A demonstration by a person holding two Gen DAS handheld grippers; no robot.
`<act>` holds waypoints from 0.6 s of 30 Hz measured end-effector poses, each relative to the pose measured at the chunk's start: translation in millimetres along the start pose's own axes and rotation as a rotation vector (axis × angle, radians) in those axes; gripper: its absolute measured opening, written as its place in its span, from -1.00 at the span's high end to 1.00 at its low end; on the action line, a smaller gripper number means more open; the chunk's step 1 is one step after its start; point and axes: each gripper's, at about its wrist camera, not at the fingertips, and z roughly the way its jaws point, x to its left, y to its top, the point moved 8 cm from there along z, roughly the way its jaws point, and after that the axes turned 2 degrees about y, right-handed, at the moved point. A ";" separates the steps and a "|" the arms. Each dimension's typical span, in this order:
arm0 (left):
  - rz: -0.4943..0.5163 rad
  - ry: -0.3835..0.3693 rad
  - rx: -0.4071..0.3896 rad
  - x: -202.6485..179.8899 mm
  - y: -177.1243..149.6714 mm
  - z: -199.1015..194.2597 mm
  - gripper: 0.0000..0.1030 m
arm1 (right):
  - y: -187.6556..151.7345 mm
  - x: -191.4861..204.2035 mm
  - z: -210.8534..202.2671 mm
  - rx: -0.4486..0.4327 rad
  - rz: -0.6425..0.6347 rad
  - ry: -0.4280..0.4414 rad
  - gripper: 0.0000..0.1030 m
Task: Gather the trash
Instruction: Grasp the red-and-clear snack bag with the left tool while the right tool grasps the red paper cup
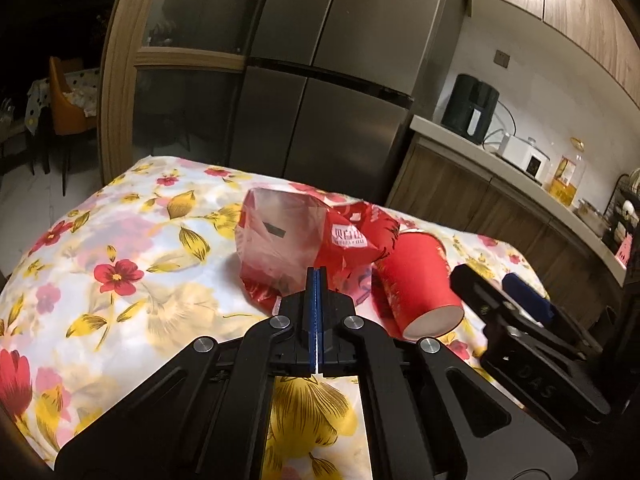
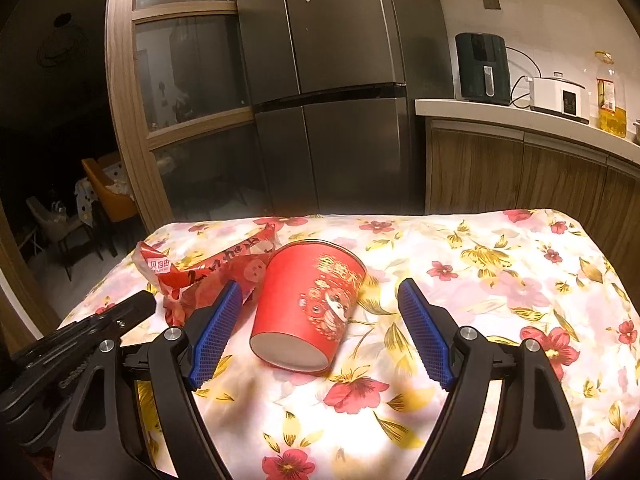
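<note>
Red paper cup [image 2: 308, 308] lies tipped on its side on the floral tablecloth [image 2: 500, 280], its white base toward the camera, its inside hidden. Just beside it to the left a crumpled red plastic bag [image 1: 304, 240] stands puffed open. The left gripper [image 1: 316, 276] is clenched, pads together at the bag's near edge; whether it pinches the film I cannot tell. The right gripper [image 2: 320, 292] is released, tilted downward, fingers flanking the cup without touching.

The left claw [image 1: 316, 276] covers the red bag's [image 1: 304, 236] near edge, so any grip is unclear. The cup [image 1: 420, 280] hides the bag's right side. The surface [image 2: 500, 280] is cut off below.
</note>
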 end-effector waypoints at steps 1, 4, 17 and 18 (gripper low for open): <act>-0.007 -0.002 -0.008 1.4 0.9 -2.6 1.00 | -0.4 0.5 1.7 0.004 0.003 0.001 -0.52; -0.020 0.008 -0.022 4.0 2.1 -7.3 1.00 | -2.2 2.4 7.7 0.022 0.005 0.002 -0.52; -0.057 0.024 -0.080 23.3 38.0 -4.9 -0.59 | -11.4 6.3 32.1 0.107 -0.017 0.013 -0.52; -0.061 0.022 -0.067 25.5 38.4 -0.1 -0.60 | -12.1 6.4 33.1 0.112 -0.018 0.015 -0.52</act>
